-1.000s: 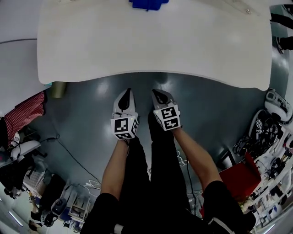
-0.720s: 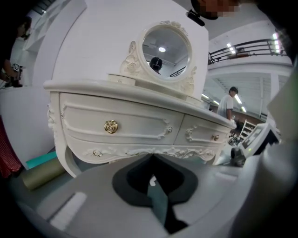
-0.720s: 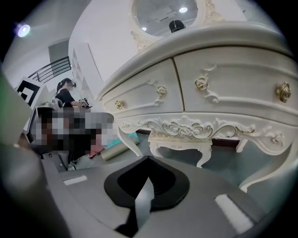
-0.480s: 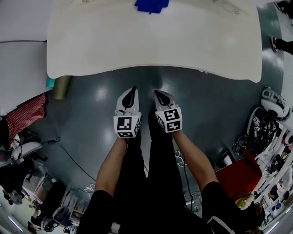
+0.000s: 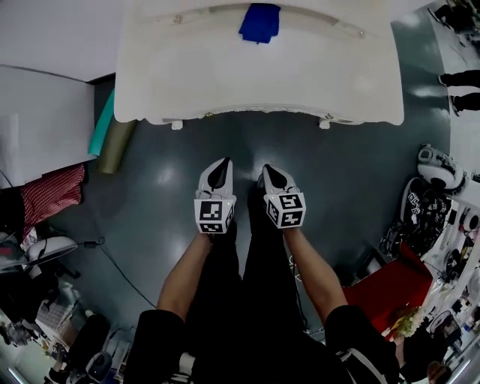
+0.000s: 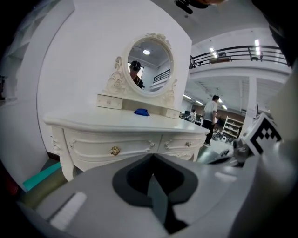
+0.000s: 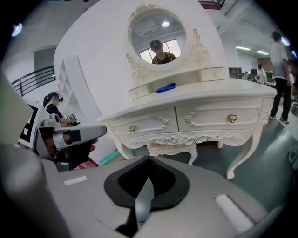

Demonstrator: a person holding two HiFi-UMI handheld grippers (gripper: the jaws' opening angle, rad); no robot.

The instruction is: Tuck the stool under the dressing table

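Right gripper view shows the stool under the front edge of the dressing table, straight ahead, well apart; left gripper and right gripper, side by side and equally near, are closed, empty.

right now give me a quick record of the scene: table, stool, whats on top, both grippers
dressing table: white, curved legs, gold drawer knobs
mirror: oval, upright at the back of the top
blue cloth: lying on the top, near the mirror
stool: under the table, between its legs
left gripper: shut, empty, short of the table
right gripper: shut, empty, beside the left
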